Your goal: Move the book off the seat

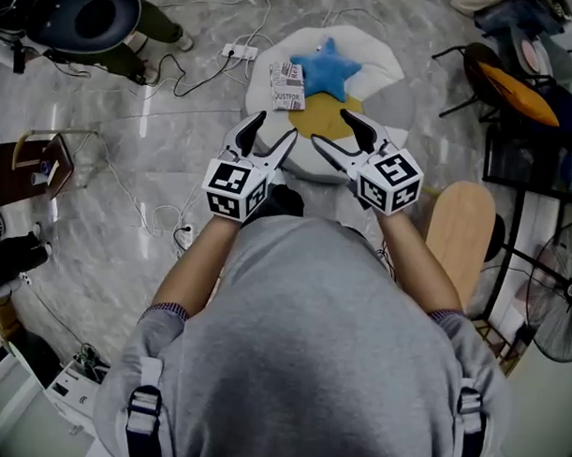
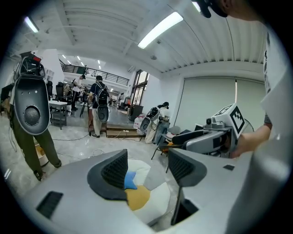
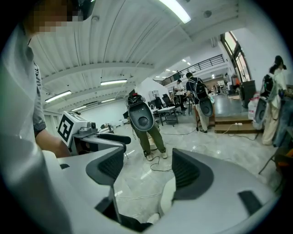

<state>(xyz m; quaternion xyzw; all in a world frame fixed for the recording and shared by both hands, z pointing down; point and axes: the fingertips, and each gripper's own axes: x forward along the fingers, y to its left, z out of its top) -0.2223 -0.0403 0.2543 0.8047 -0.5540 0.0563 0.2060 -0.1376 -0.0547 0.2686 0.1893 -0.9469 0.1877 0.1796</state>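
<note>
Nothing is moved yet: the book point(image 1: 288, 85) lies on the white seat point(image 1: 381, 67), touching the blue star cushion point(image 1: 324, 70). My left tool point(image 1: 274, 129) and right tool point(image 1: 333, 129) hover short of it, jaws wide apart and empty. Reaching, gripping and lifting are all left.

The book point(image 1: 287, 85) lying on the seat point(image 1: 385, 62) carries a line of dark capitals on its pale cover that looks like "JUSTFOR". The smaller print above that line is too small to read.
</note>
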